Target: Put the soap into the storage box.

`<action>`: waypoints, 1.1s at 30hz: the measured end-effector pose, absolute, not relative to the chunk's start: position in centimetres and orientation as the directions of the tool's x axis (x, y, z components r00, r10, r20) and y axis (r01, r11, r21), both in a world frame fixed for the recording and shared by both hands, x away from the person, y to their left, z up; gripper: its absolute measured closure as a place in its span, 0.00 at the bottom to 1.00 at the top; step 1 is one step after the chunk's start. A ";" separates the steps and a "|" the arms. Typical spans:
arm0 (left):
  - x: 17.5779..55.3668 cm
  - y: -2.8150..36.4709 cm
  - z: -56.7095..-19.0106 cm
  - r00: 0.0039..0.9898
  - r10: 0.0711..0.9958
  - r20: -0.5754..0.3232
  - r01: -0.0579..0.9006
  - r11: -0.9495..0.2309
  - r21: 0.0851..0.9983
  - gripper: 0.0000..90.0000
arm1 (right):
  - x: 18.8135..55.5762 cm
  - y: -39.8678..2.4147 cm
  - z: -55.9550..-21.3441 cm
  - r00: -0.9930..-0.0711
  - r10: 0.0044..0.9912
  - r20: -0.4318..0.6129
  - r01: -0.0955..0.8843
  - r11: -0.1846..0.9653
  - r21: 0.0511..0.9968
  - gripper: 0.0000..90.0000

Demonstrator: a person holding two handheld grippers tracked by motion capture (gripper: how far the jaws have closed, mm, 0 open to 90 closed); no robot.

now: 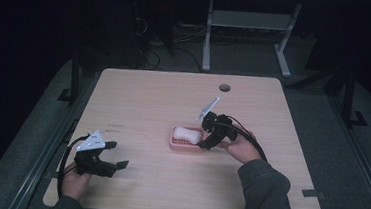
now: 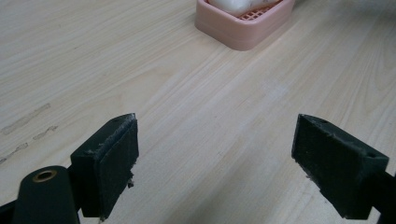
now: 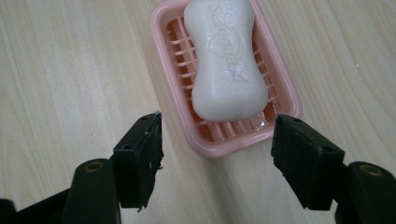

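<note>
With the white waisted soap bar (image 3: 226,65) lying in the pink slotted plastic dish (image 3: 161,28) just ahead of the spread, empty right tongs (image 3: 217,149), the placing looks done, so next they should back away, while the left tongs (image 2: 215,154) idle spread and empty.

White, waisted soap bar (image 3: 226,65) with embossed lettering, lying flat, face up, lengthwise in a pink slatted soap dish (image 3: 280,79); dish rests on the wooden table, slightly right of centre.

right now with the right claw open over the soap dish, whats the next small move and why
Probably ease the right claw forward and down to straddle the soap. Its jaws stand open just short of the pink dish, nothing between them, and the soap lies loose in the dish. The left claw is open, well away.
</note>
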State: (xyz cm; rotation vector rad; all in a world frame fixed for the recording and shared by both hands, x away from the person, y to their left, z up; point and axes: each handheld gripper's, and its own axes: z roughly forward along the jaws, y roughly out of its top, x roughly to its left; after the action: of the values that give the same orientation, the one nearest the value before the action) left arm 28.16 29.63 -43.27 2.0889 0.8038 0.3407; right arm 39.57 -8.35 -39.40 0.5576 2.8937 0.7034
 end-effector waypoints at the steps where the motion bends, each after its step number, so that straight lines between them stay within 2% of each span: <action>1: 28.2 29.6 -43.3 0.756 0.653 -0.046 0.421 -0.431 0.798 0.16 | 39.5 -8.4 -39.4 -0.926 0.376 -0.021 0.325 0.826 0.462 0.36; 33: 28.2 29.6 -43.4 0.757 0.652 -0.047 0.423 -0.434 0.796 0.16 | 38.1 -10.9 -40.7 -0.912 0.410 -0.002 0.360 0.803 0.475 0.35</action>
State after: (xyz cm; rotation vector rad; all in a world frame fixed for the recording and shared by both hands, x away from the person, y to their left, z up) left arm 28.18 29.58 -43.36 2.0908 0.8044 0.3385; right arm 38.09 -10.90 -40.66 0.6170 2.8829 0.7284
